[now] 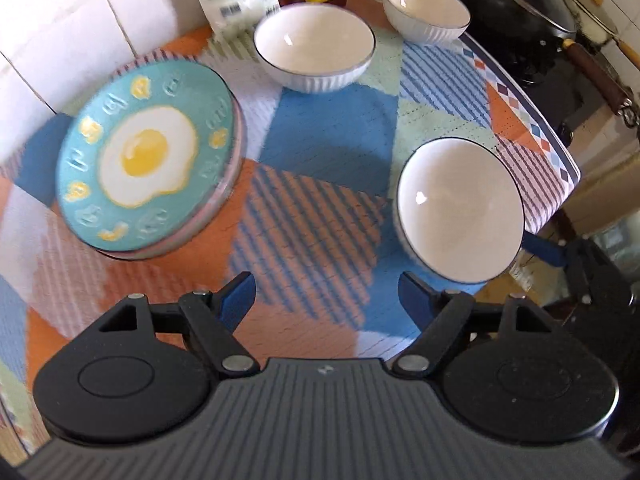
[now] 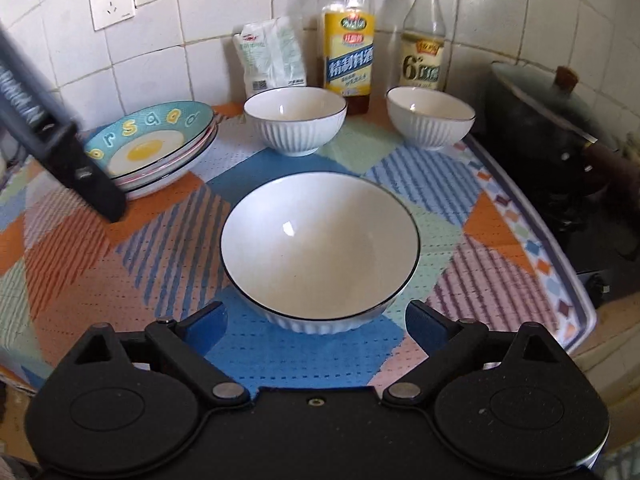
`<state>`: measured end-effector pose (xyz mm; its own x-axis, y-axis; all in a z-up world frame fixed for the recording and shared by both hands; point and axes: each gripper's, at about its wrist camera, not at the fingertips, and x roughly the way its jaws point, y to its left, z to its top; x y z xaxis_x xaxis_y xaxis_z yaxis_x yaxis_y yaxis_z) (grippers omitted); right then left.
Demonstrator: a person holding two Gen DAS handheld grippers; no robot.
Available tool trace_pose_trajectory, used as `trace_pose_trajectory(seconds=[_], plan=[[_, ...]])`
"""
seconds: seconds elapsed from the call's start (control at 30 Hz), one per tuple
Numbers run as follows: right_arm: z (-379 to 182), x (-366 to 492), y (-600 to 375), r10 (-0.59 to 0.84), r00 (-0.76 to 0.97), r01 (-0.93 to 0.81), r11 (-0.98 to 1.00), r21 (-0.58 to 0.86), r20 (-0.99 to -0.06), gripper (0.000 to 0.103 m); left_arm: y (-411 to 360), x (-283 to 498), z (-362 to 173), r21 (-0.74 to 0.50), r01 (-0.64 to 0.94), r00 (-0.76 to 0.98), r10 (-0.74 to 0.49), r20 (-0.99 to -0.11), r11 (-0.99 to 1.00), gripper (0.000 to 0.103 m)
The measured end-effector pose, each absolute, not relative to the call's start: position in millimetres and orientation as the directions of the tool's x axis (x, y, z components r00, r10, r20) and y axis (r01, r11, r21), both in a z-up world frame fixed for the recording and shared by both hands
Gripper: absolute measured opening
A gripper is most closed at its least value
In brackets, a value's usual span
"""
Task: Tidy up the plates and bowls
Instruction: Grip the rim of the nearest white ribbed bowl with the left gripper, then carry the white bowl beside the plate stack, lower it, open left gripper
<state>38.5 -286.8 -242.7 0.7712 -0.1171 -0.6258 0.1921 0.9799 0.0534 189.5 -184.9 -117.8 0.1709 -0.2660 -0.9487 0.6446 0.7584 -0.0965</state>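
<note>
Three bowls (image 2: 320,256) apart; plates (image 2: 160,148) seemingly stacked.

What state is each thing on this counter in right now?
Near bowl: upright, empty, free.
Two far bowls: upright, empty, apart.
Plates: stacked, egg plate on top.
Bottles: upright, capped.
Wok: lidded.
Left hand-held gripper: open, empty.
Right hand-held gripper: open, empty.

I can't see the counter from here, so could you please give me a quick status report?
Both grippers open, empty: left gripper, right gripper. Nearest bowl sits just ahead of right. Two bowls behind, plates stacked. Nothing in the way.
</note>
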Motion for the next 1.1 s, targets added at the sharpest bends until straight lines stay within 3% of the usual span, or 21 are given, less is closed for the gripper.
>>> trace_pose_trajectory(seconds=[0.17,0.33,0.53,0.6,0.7,0.9,1.1], plan=[[-252.1,42.5,-301.2,-0.040,0.780,0.114,0.990,0.080,-0.625,0.098,-199.9,193.6,-139.4,-0.187,0.567,0.112,-0.300,-0.947,0.802,0.077],[-256.4,48.4,-312.7,-0.005,0.781,0.062,0.996,0.070,-0.624,0.098,-205.3,195.4,-149.1,-0.254,0.506,0.171,-0.385,-0.907,0.824,0.071],[-256.1,59.7,-322.3,0.051,0.757,0.002,0.997,0.081,-0.651,0.097,-218.8,191.8,-158.5,-0.231,0.518,0.227,-0.392,-0.892,0.824,0.047],[-257.4,62.1,-324.5,0.071,0.753,-0.010,0.995,0.097,-0.654,0.097,-222.0,190.7,-163.8,-0.241,0.524,0.210,-0.398,-0.893,0.817,0.028],[-258.6,63.6,-324.4,0.083,0.759,-0.013,0.994,0.112,-0.646,0.097,-222.3,188.4,-168.5,-0.256,0.519,0.196,-0.405,-0.893,0.815,0.016],[-253.1,74.8,-323.1,0.138,0.732,-0.009,0.981,0.194,-0.667,0.094,-222.3,176.4,-170.3,-0.175,0.556,0.286,-0.385,-0.877,0.812,0.013],[-252.9,72.6,-309.9,0.156,0.743,-0.020,0.977,0.212,-0.651,0.092,-200.9,180.0,-166.0,-0.194,0.527,0.287,-0.388,-0.876,0.828,0.013]])
